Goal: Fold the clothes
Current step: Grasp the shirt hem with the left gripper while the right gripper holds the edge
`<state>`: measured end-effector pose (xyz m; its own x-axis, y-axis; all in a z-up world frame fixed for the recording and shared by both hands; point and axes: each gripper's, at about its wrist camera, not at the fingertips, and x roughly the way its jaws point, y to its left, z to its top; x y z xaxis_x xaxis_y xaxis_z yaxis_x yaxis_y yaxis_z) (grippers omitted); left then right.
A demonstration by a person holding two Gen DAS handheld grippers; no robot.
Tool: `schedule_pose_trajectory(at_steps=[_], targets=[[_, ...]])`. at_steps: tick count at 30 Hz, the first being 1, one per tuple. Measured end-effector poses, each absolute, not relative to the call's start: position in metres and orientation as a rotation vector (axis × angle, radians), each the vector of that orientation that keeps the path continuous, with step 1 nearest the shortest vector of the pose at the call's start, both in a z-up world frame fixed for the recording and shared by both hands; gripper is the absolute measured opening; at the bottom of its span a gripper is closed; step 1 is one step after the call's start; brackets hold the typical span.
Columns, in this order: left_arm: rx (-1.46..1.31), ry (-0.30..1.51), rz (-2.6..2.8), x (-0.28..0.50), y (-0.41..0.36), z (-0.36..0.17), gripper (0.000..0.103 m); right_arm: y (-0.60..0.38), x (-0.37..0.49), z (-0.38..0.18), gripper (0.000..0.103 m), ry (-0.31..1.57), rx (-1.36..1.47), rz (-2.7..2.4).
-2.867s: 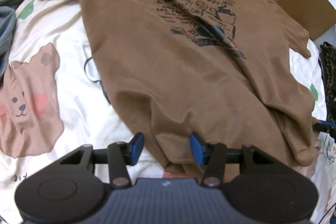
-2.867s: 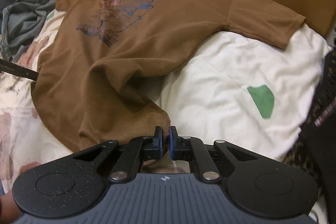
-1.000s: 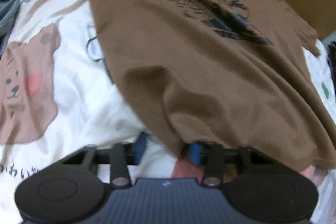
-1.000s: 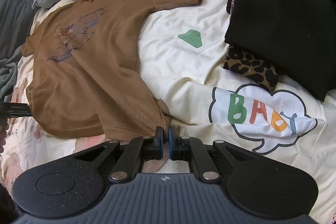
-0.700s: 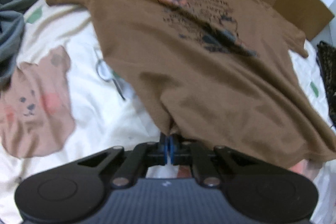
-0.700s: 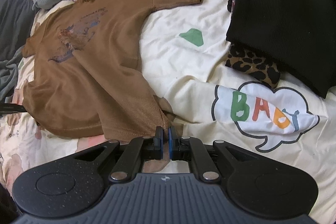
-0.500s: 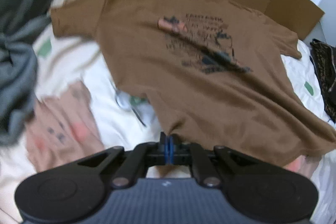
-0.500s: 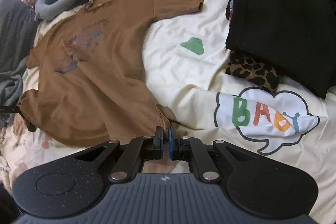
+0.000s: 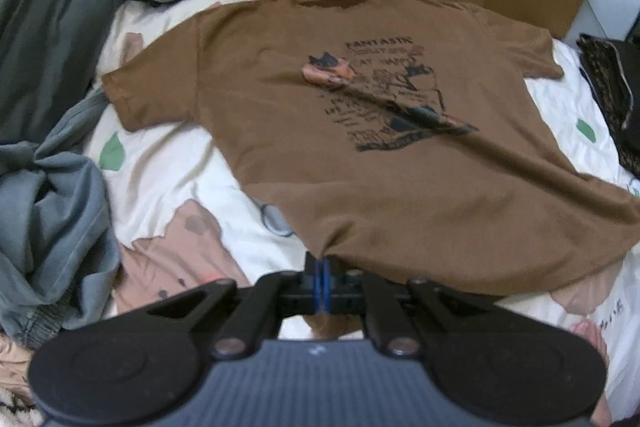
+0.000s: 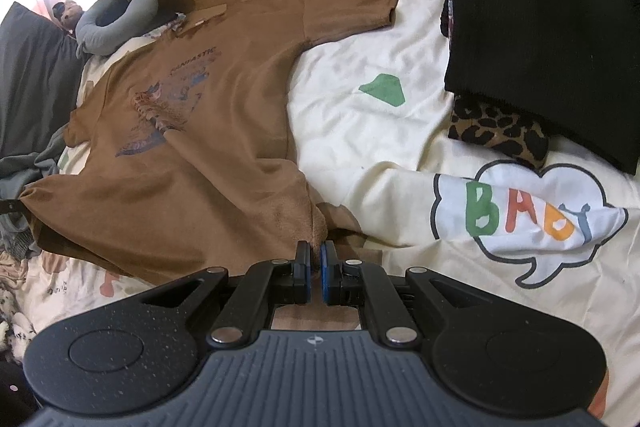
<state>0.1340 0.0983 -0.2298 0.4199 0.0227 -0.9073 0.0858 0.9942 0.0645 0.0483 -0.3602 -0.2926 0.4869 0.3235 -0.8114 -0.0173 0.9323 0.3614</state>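
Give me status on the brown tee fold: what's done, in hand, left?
Done: brown T-shirt lies print-up on the bedsheet, sleeves out. In hand: left gripper and right gripper are each shut on a bottom hem corner, with the hem raised off the sheet. Left: every fold; no crease or doubled layer shows yet. The grey garment beside it looks unfolded too.

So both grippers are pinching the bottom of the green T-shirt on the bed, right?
Not green: the T-shirt is brown, as the left wrist view shows. The rest is right: the left gripper and right gripper both pinch its bottom edge on the bed.
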Motion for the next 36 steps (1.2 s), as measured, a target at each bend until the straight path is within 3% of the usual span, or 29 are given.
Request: schedule_pose_trajectory(at_steps=[30,33,35,36], targets=[[-0.065,1.245,-0.201,0.251,0.006,-0.323,0.004,-0.363,0.063,-0.313,0.003,1.096,0.291,0.151],[-0.079,1.257,-0.207,0.258,0.008,-0.32,0.01,-0.363,0.063,-0.313,0.003,1.097,0.287,0.149],[-0.088,1.235,-0.229,0.258,0.012,-0.307,0.033,-0.363,0.062,-0.313,0.003,1.096,0.291,0.147],[-0.088,1.221,-0.237,0.257,0.014,-0.3,0.039,-0.364,0.062,-0.314,0.003,1.095,0.294,0.146]])
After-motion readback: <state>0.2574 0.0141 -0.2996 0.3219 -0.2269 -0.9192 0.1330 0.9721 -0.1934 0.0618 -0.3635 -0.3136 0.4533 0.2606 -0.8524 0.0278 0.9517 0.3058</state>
